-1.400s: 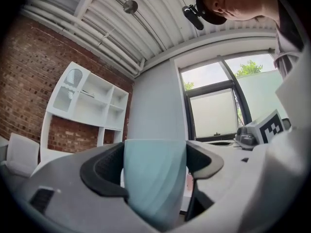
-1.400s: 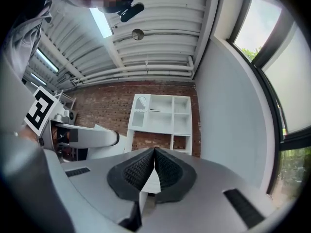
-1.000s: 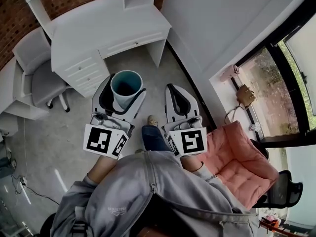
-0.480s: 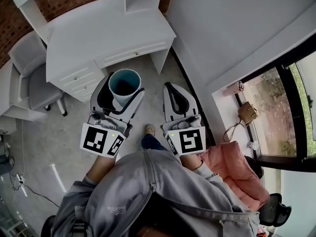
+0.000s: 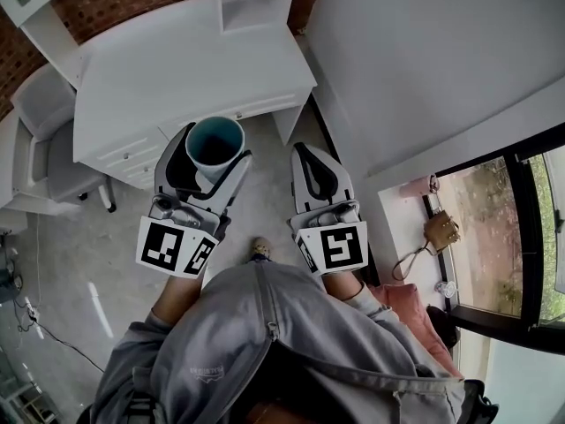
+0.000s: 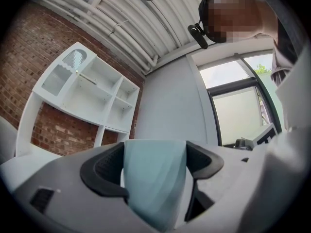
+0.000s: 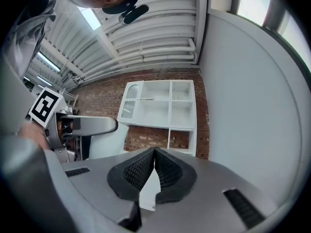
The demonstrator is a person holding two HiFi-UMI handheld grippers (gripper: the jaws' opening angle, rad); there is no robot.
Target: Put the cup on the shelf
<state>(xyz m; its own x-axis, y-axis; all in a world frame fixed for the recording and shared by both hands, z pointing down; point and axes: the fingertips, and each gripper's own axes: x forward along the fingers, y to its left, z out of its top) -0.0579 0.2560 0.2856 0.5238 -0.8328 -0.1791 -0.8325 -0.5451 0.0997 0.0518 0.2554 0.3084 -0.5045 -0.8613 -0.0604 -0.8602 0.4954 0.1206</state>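
Overhead, the left claw is seen clamped on the teal cup, which stands upright, mouth up, held in the air over the front edge of the white surface. In the left gripper view the black pads press on both sides of the cup, so the jaws of the left claw stand wide around it. The right claw is carried beside the left one, apart from it, above the grey floor; its jaws meet at the tips with nothing between them. The white shelf unit stands ahead against the brick wall and rises from the back of the surface. A grey chair stands at the surface's left end
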